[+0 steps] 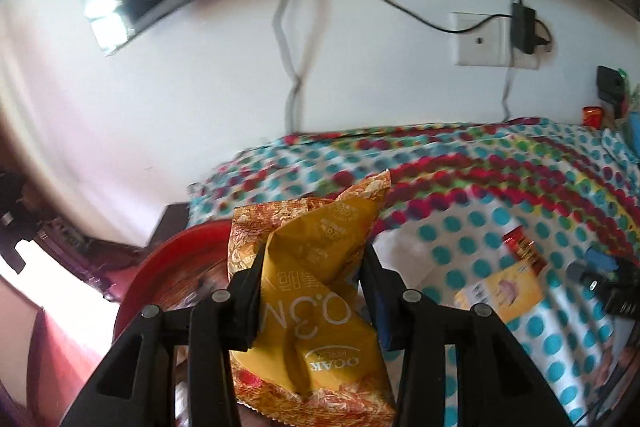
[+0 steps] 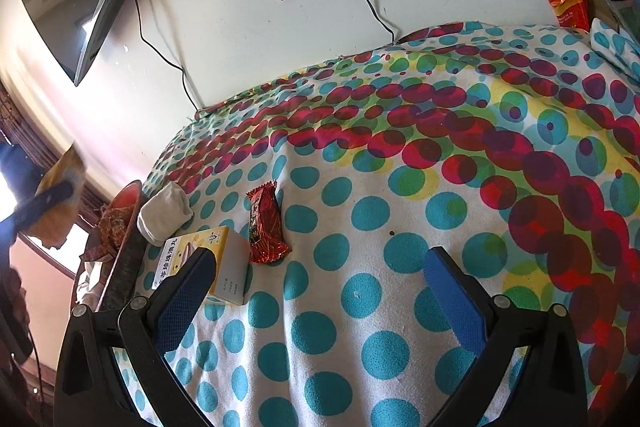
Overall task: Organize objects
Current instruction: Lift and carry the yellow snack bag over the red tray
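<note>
The left gripper (image 1: 310,267) was clenched on a yellow snack packet (image 1: 316,291), its black jaws pinching the crumpled foil from both sides so that the bag buckled inward at the middle; the grip sat low on the packet, which left the upper corner free to stick up above the fingertips. The packet hung in the air, clear of the dotted cloth (image 1: 500,179), and just beyond and below it lay a red basin (image 1: 168,259) at the table's edge, which looked like the collecting place, since wrappers already lay inside it; carrying the packet above the rim would let it drop in without dragging. In the right wrist view the same packet (image 2: 60,187) showed at the far left, blurred, above that basin (image 2: 128,201). The right gripper (image 2: 324,283) stood released, blue pads spread wide with nothing between them, held above the cloth (image 2: 360,211) near the things yet unsorted: a yellow-and-white box (image 2: 228,259) partly behind its left finger, a red wrapped bar (image 2: 266,223) just beside the box, and a white rolled cloth (image 2: 166,213) against the basin's wall. Waiting open over these, it seemed placed to take one next. A red cup (image 2: 570,11) stood well apart by the wall
</note>
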The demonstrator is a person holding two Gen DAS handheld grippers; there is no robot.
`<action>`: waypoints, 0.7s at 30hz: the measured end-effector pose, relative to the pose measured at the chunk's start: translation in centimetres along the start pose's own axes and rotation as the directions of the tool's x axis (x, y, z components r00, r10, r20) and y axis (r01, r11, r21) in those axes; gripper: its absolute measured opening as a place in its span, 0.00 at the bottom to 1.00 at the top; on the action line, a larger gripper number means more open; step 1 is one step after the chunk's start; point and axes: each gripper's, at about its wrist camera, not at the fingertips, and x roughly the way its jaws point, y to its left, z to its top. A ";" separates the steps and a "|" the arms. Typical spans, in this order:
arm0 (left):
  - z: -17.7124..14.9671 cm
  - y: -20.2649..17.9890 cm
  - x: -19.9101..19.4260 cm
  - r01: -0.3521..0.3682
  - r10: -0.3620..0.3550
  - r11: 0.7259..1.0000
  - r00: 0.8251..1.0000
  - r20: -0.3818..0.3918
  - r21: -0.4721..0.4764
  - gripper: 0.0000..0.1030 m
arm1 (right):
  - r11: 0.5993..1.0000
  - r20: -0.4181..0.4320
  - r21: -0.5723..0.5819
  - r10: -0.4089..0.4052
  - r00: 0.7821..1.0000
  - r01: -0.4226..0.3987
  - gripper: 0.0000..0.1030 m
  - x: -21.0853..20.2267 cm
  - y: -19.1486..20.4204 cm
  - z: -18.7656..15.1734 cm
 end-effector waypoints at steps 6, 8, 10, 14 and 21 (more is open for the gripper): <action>-4.0 2.8 -2.9 -0.056 0.056 0.988 0.998 0.000 -0.141 0.42 | 1.000 -0.005 -0.016 -0.015 1.000 0.015 1.00 0.1 0.2 -0.1; -5.0 3.4 -3.6 -0.073 0.073 0.984 0.997 -0.006 -0.162 0.42 | 1.000 -0.005 -0.015 -0.014 1.000 0.014 1.00 0.1 0.2 -0.1; -6.1 4.0 -4.4 -0.104 0.104 0.981 0.995 -0.006 -0.161 0.42 | 1.000 -0.004 -0.014 -0.011 1.000 0.011 1.00 0.1 0.2 -0.1; -7.8 5.1 -5.4 -0.140 0.140 0.973 0.990 -0.012 -0.181 0.42 | 1.000 -0.005 -0.017 -0.015 1.000 0.015 1.00 0.2 0.1 0.0; -11.6 7.2 -5.2 -0.183 0.174 0.957 0.983 -0.062 -0.224 0.42 | 0.999 -0.007 -0.025 -0.025 1.000 0.025 1.00 0.2 0.4 -0.2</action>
